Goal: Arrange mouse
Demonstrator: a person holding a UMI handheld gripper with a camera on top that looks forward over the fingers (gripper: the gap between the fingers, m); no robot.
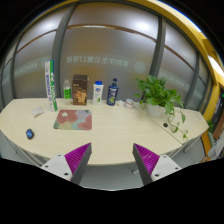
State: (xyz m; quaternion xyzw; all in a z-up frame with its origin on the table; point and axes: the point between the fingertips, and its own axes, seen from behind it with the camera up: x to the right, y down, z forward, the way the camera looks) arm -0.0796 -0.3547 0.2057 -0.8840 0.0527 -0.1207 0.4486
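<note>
A small dark mouse lies on the pale table, far off to the left and beyond my fingers. To its right lies a colourful mouse mat, with a gap between the two. My gripper is held back over the table's near edge, well short of both. It is open, its magenta pads spread wide, and nothing is between them.
Along the table's far side stand a tall white and green can, a green bottle, a brown box, a white bottle and a dark bottle. A leafy plant stands at the right.
</note>
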